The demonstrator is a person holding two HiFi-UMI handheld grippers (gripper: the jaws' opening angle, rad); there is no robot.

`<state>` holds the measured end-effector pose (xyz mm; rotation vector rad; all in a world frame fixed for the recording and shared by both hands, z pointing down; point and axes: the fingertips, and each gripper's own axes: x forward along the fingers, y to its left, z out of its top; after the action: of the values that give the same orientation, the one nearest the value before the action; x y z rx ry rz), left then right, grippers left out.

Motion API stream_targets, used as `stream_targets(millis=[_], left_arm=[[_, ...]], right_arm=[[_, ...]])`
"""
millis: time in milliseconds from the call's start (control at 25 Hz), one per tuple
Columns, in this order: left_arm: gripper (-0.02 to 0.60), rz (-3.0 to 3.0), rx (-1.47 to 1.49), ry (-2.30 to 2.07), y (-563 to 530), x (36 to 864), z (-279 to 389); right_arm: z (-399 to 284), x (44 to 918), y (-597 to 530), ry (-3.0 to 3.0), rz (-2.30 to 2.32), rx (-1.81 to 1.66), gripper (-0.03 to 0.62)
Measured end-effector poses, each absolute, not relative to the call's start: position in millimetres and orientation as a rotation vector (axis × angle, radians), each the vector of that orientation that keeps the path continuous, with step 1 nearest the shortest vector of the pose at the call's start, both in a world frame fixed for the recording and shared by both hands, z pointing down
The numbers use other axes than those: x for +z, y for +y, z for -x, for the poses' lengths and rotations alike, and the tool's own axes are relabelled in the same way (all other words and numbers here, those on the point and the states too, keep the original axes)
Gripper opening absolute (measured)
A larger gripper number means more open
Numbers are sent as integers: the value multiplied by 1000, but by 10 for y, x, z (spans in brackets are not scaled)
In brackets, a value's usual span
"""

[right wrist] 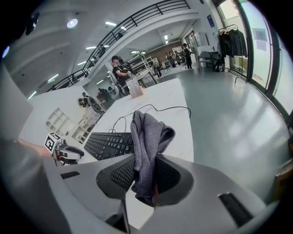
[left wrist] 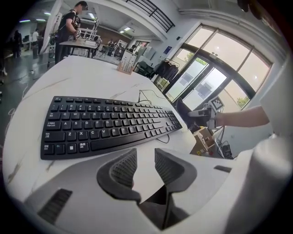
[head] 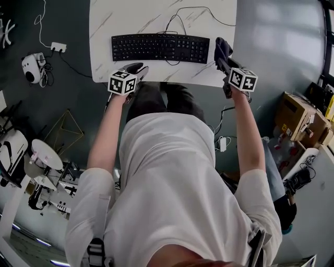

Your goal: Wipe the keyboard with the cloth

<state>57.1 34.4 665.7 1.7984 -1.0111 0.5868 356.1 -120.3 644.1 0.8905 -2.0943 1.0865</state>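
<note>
Just in front of the keyboard's left end, the left gripper hovers with its jaws spread and nothing between them. At the keyboard's right end, the right gripper pinches the bunched grey cloth. Behind the keyboard its cable curls over the white table.

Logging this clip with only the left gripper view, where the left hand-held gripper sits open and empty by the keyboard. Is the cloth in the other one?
Observer: Yes. The right gripper view shows the right hand-held gripper shut on the grey cloth, which bunches up above its jaws.
Operator: Is it on the keys?
Observer: Seemingly not. In the head view the cloth is just off the keyboard's right end.
Operator: Where is the left one?
Observer: In the head view the left hand-held gripper is at the table's near edge, before the keyboard's left half.
</note>
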Motion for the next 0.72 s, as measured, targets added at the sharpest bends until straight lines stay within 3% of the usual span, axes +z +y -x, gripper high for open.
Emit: stream_targets(millis=[320, 720], left_arm=[[121, -1801, 499, -1120, 373, 6363, -701], [60, -1856, 409, -1281, 342, 5892, -815]], right_arm=[[-3625, 6093, -1046, -2202, -880, 1061, 112], [-3502, 5678, -922, -2336, -815, 976, 112]])
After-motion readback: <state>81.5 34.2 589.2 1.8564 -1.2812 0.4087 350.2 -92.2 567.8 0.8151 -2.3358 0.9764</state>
